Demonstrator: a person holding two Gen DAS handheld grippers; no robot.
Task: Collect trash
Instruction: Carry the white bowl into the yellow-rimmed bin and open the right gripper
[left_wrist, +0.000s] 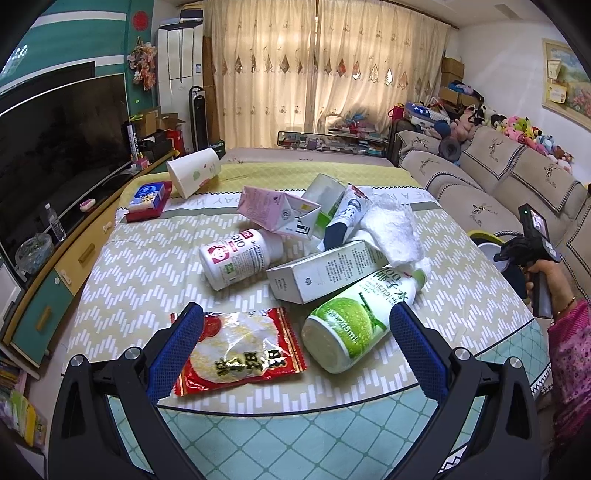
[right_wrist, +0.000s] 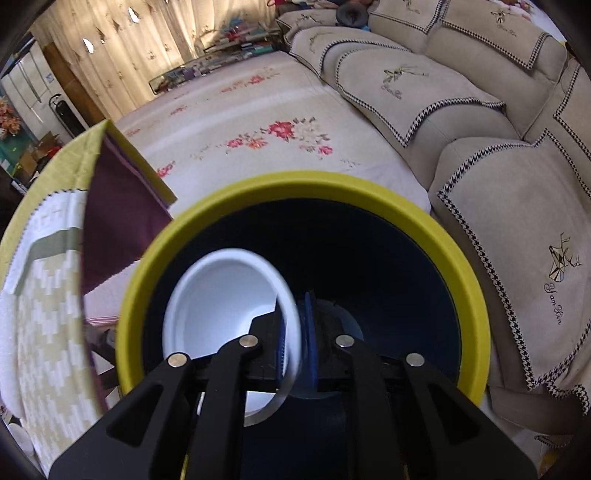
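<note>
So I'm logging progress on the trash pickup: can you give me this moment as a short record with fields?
left gripper: open, over the table, holding nothing
right gripper: pinching the rim of a white paper cup over the bin
bin: yellow rim, dark inside, beside the sofa
nearest trash: red snack packet; green coconut water bottle lying on its side
further back: white box, white supplement bottle, pink carton, white cup tipped over

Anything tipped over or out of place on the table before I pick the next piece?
Yes. A white paper cup lies tipped at the table's far left, and the green-label bottle and the red-label white bottle lie on their sides among crushed cartons. No spill shows.
</note>
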